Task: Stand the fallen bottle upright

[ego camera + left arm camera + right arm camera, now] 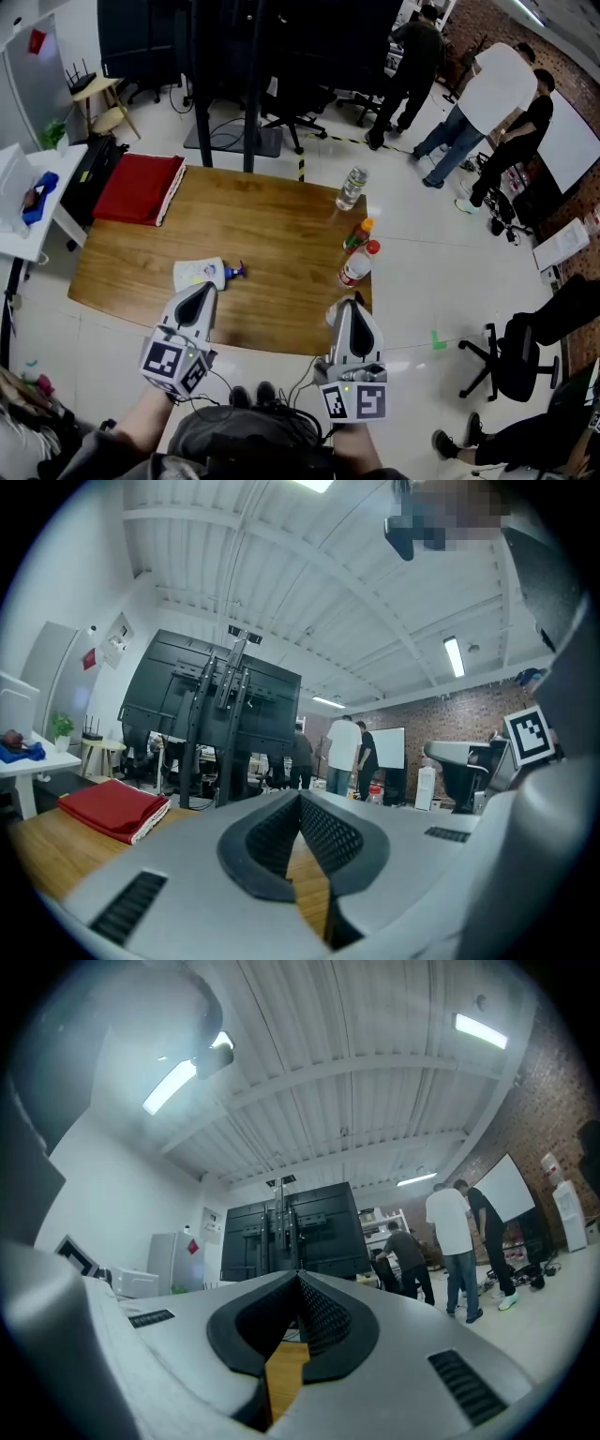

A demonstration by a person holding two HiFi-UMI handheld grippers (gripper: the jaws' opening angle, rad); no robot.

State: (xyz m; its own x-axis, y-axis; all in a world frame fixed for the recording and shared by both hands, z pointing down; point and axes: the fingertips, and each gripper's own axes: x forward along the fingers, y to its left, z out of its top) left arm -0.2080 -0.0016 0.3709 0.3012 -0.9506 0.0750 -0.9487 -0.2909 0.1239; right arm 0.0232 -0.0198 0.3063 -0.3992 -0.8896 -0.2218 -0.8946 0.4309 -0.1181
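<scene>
A white bottle [201, 273] with a blue cap lies on its side on the wooden table [262, 234], cap pointing right. In the head view my left gripper [202, 292] hovers just on the near side of it, jaws shut and empty. My right gripper [351, 305] is at the table's near right edge, also shut with nothing in it. The left gripper view shows the left gripper [300, 795] closed over bare wood; the fallen bottle is hidden there. The right gripper view shows the right gripper [300, 1277] closed the same way.
Three bottles stand along the table's right side: a clear one [352, 188], an orange-capped one [357, 234] and a red-capped one [359, 263]. A folded red cloth [139, 187] lies at the far left corner. People stand beyond the table; office chairs sit to the right.
</scene>
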